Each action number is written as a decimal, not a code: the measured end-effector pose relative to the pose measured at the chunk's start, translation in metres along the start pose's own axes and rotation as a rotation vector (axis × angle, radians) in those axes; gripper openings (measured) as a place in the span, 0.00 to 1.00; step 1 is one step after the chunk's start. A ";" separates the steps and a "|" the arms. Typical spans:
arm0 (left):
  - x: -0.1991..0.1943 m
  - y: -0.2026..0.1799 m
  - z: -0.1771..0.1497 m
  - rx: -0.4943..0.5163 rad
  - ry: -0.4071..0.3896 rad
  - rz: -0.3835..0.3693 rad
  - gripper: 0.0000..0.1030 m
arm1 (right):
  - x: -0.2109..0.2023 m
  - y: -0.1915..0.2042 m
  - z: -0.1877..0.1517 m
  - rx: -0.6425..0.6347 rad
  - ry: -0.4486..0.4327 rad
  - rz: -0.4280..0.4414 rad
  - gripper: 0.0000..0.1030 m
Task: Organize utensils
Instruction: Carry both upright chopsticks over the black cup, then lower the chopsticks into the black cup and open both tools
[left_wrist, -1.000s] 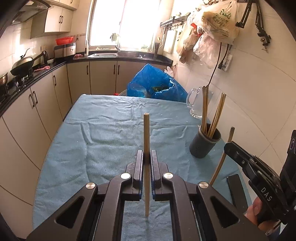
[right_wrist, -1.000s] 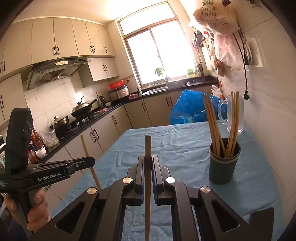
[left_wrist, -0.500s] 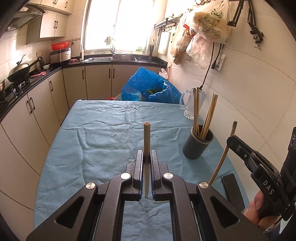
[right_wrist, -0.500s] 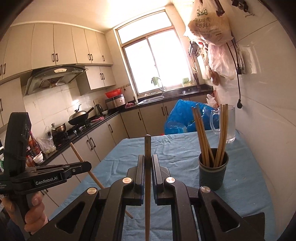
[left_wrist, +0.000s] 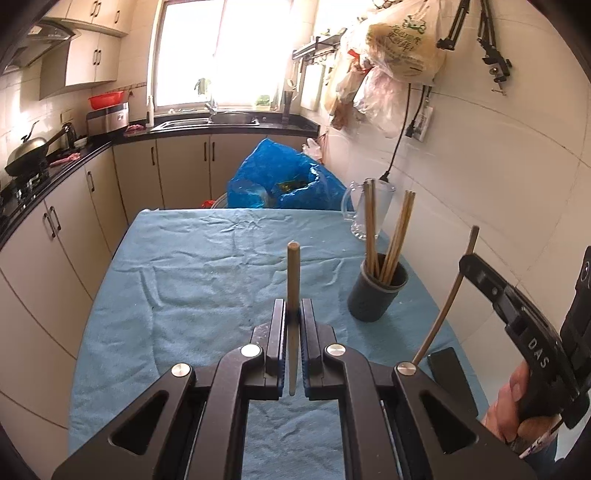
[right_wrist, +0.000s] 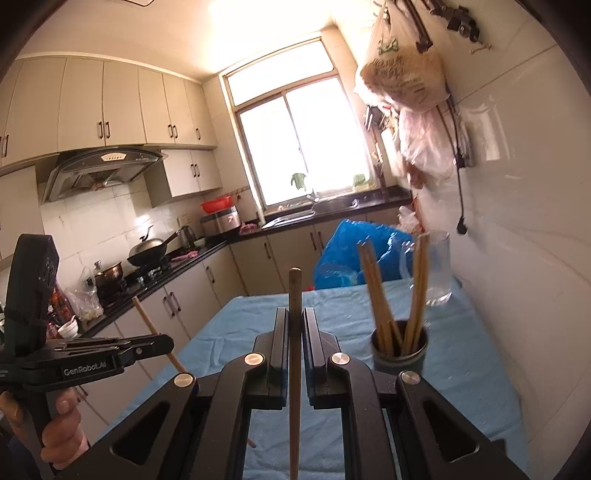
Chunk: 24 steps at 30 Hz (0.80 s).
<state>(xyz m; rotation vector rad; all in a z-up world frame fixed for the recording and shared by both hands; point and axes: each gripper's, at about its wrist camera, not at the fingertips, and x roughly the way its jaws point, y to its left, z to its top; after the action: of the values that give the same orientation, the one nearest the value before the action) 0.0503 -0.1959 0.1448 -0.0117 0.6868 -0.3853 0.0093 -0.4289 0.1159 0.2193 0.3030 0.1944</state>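
Left gripper (left_wrist: 293, 314) is clamped on a thin wooden chopstick (left_wrist: 292, 273), held upright between the jaws. Right gripper (right_wrist: 294, 325) likewise pinches a second wooden chopstick (right_wrist: 294, 295). Dark grey round holder cup (left_wrist: 376, 295) with more chopsticks stands ahead-right of both, on the blue cloth-covered table (left_wrist: 207, 266). Second chopstick's lower end is cut off by the frame.

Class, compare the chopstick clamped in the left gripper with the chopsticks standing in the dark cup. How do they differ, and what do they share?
The chopstick in the left gripper is single; the chopsticks in the dark cup are several. It is pinched between shut fingers above the blue cloth; they rest loose in the cup. It points straight; they lean apart. All are plain wooden sticks.
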 end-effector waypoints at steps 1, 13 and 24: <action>-0.001 -0.004 0.003 0.010 -0.004 -0.005 0.06 | -0.002 -0.002 0.004 0.000 -0.010 -0.005 0.07; -0.002 -0.055 0.052 0.082 -0.064 -0.074 0.06 | -0.021 -0.037 0.054 -0.001 -0.121 -0.075 0.08; 0.012 -0.102 0.103 0.123 -0.141 -0.145 0.06 | -0.008 -0.069 0.100 0.035 -0.195 -0.133 0.08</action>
<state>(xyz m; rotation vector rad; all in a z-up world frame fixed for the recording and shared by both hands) 0.0876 -0.3072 0.2310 0.0274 0.5234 -0.5603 0.0443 -0.5153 0.1946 0.2503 0.1269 0.0360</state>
